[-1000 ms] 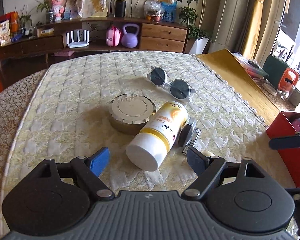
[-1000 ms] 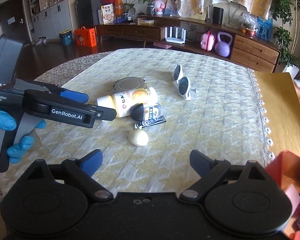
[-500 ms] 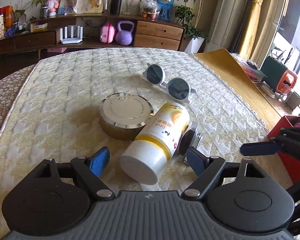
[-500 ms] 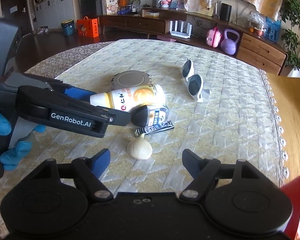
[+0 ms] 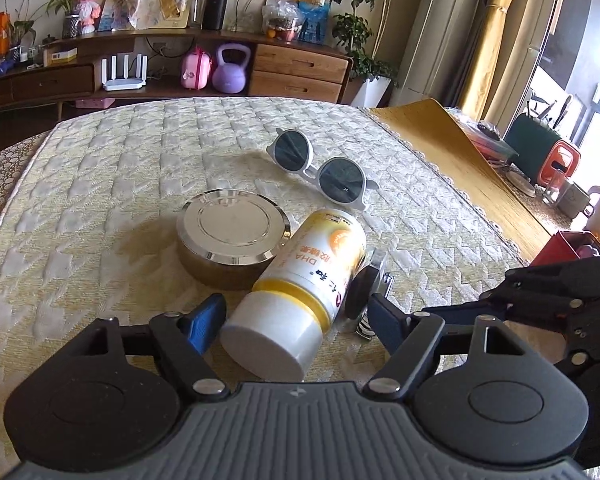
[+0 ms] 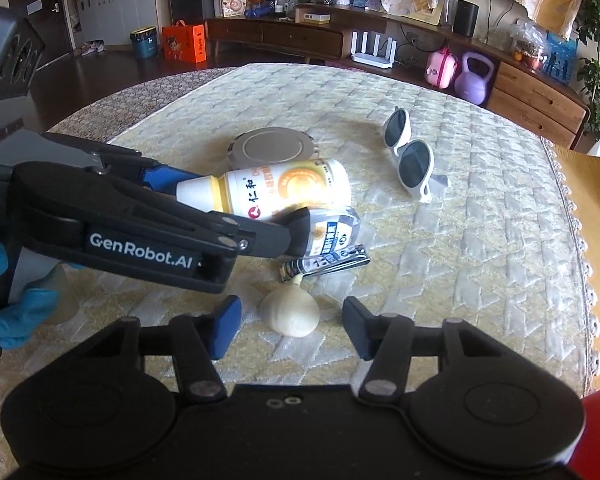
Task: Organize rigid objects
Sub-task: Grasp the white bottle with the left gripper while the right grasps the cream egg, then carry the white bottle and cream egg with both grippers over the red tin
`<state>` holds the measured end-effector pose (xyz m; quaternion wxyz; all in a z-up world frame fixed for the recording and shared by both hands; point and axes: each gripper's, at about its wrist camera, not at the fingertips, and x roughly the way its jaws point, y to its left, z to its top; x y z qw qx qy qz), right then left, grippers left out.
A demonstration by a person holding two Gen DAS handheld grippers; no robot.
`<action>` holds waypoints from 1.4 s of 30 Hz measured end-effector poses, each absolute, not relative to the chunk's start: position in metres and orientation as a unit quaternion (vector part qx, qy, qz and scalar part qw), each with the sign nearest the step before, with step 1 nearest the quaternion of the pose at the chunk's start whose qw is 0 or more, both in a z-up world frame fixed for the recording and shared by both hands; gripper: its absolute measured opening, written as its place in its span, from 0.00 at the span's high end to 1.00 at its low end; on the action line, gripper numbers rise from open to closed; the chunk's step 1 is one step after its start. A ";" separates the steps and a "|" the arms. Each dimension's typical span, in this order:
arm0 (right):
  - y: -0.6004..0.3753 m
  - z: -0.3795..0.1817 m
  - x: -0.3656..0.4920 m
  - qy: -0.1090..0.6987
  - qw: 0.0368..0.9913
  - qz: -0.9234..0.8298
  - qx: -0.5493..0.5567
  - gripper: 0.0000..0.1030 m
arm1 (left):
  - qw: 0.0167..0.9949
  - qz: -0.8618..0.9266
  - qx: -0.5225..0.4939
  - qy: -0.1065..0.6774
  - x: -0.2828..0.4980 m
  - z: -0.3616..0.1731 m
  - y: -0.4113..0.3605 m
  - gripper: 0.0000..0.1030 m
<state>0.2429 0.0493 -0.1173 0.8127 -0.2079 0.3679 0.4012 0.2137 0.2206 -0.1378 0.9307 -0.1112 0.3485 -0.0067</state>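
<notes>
We are finding the job barely begun: everything is still lying on the quilted bench [image 5: 100,168], nothing visibly sorted. Largest first, the round metal tin [image 5: 232,236] is sitting beside the toppled white bottle [image 5: 300,284], whose cap end is lying between the spread fingers of our left hand-held gripper [image 5: 292,320], not yet pinched. The white sunglasses [image 6: 410,158] are waiting farther back. Our right hand-held gripper [image 6: 290,326] is hanging apart around the small garlic bulb [image 6: 290,314], with the nail clipper [image 6: 326,264] just beyond.

Shiny metal tin [image 5: 233,232], glossy plastic bottle [image 5: 300,280], quilted cloth tablecloth [image 5: 100,184]
</notes>
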 end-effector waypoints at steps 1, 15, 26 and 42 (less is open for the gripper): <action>0.049 -0.118 0.243 0.367 0.814 0.401 -0.206 0.47 | 0.931 -0.006 -0.110 0.348 0.213 -0.138 0.220 0.27; 0.043 -0.111 0.236 0.360 0.825 0.390 -0.193 0.71 | 0.933 0.002 -0.092 0.349 0.205 -0.130 0.209 0.53; 0.006 -0.094 0.215 0.361 0.839 0.371 -0.168 0.71 | 0.936 0.028 -0.069 0.343 0.187 -0.112 0.190 0.58; -0.086 -0.049 0.178 0.330 0.869 0.350 -0.115 0.71 | 0.940 0.064 -0.112 0.316 0.135 -0.081 0.185 0.58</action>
